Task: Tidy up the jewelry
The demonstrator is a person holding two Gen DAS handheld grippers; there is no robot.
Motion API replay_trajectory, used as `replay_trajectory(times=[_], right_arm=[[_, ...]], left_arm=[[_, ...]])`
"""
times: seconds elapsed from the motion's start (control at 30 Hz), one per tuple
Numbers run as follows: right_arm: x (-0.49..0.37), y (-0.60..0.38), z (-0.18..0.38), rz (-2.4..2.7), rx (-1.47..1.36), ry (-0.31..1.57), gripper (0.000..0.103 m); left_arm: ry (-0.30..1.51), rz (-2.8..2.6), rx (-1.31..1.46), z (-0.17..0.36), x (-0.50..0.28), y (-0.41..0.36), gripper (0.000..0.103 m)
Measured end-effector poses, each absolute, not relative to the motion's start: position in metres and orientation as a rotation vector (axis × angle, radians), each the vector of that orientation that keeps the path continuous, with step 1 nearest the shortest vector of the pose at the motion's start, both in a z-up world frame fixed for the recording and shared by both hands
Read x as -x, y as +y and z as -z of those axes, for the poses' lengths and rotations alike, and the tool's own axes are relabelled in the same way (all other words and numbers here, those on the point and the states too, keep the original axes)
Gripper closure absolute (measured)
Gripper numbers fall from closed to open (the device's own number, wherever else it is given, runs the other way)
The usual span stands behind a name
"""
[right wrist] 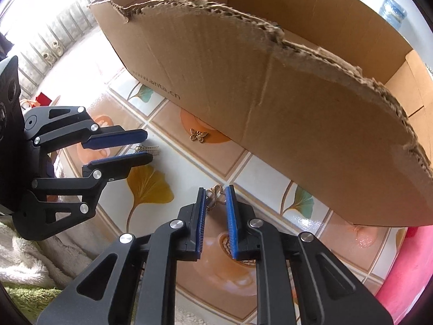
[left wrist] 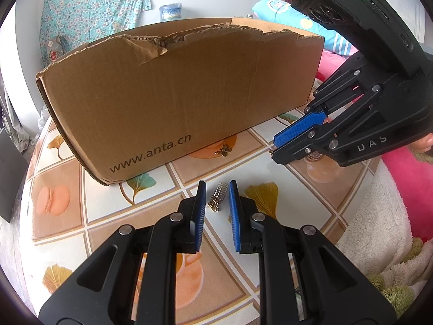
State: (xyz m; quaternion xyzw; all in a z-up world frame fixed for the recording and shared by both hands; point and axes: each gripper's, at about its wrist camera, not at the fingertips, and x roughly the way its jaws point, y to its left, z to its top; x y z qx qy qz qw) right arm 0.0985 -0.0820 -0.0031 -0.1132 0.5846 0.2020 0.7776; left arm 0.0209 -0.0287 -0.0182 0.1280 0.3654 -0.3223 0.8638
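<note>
My left gripper [left wrist: 217, 189] is open, its blue pads on either side of a small silver ladder-shaped charm with a gold clasp [left wrist: 217, 197] lying on the tablecloth. My right gripper [right wrist: 215, 193] is open around a rose-gold looped charm [right wrist: 215, 197] on the table. A gold butterfly charm [left wrist: 223, 150] lies by the base of the cardboard box [left wrist: 176, 92]; it also shows in the right wrist view [right wrist: 198, 135]. The right gripper [left wrist: 276, 146] shows in the left wrist view, the left gripper [right wrist: 147, 146] in the right wrist view.
The open brown box [right wrist: 297, 94] marked www.anta.cn, with a torn rim, stands on a table with a tiled leaf-pattern cloth [left wrist: 151, 216]. White fleece and pink fabric [left wrist: 392, 203] lie at the table's right side. A floral cloth [left wrist: 92, 8] hangs behind.
</note>
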Motion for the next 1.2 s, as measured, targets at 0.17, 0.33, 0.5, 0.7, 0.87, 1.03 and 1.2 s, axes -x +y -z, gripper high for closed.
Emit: replay_trajectory(times=[0.17, 0.33, 0.5, 0.7, 0.87, 1.03, 1.2], right_arm=[[-0.105, -0.102, 0.001, -0.433, 0.214, 1.267, 0.099], [-0.106, -0.111, -0.007, -0.412, 0.195, 1.259, 0.099], [-0.107, -0.121, -0.009, -0.366, 0.201, 1.248, 0.099], [-0.111, -0.125, 0.002, -0.330, 0.205, 1.260, 0.099], [-0.104, -0.115, 0.004, -0.363, 0.213, 1.283, 0.099], [-0.093, -0.106, 0.002, -0.390, 0.224, 1.291, 0.098], [-0.089, -0.100, -0.008, -0.441, 0.273, 1.257, 0.090]], left_arm=[[0.766, 0.675, -0.269, 0.018, -0.021, -0.029, 0.087], [0.765, 0.675, -0.269, 0.018, -0.021, -0.030, 0.087], [0.764, 0.676, -0.271, 0.018, -0.021, -0.030, 0.087], [0.765, 0.677, -0.270, 0.018, -0.021, -0.030, 0.087], [0.766, 0.677, -0.267, 0.017, -0.021, -0.030, 0.087], [0.764, 0.678, -0.265, 0.018, -0.022, -0.029, 0.087], [0.765, 0.680, -0.270, 0.018, -0.022, -0.029, 0.087]])
